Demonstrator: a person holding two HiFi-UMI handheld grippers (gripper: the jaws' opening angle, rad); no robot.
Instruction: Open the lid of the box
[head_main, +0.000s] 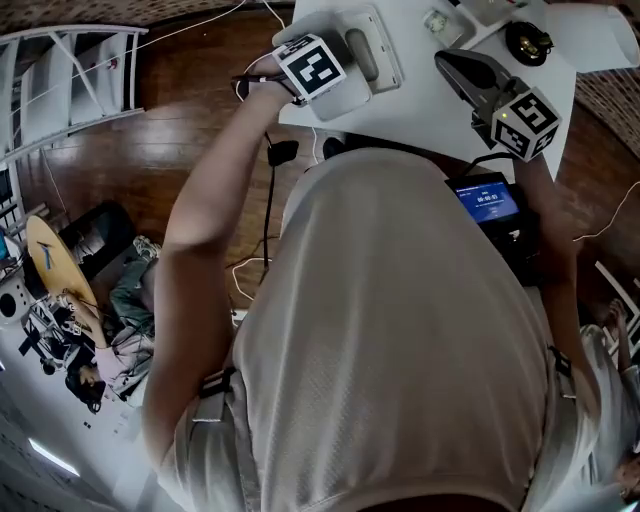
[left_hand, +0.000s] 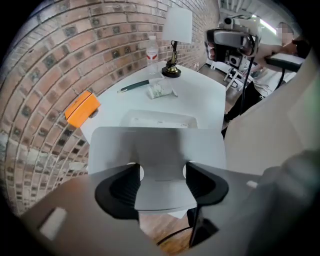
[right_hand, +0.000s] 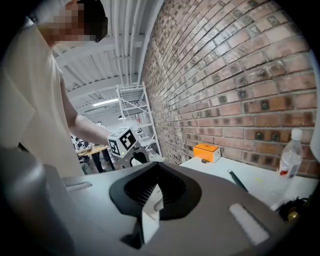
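Observation:
A white box (head_main: 368, 52) sits near the left front edge of the white table (head_main: 430, 110). In the left gripper view its lid (left_hand: 156, 145) stands tilted up towards the camera, above the box base (left_hand: 162, 120). My left gripper (left_hand: 161, 182) has its jaws set wide, and the pads press on both sides of the lid's front tab. From above, the left gripper (head_main: 338, 72) is at the box's near edge. My right gripper (head_main: 452, 62) hovers over the table to the right of the box, apart from it. Its jaws (right_hand: 152, 200) are shut with nothing between them.
An orange box (left_hand: 82, 108) lies by the brick wall. A lamp (left_hand: 175, 45), a water bottle (left_hand: 152, 50), a dark pen (left_hand: 134, 86) and a small packet (left_hand: 159, 91) stand further back. A device with a lit screen (head_main: 487, 203) hangs at the person's chest. Cables cross the wooden floor (head_main: 200, 120).

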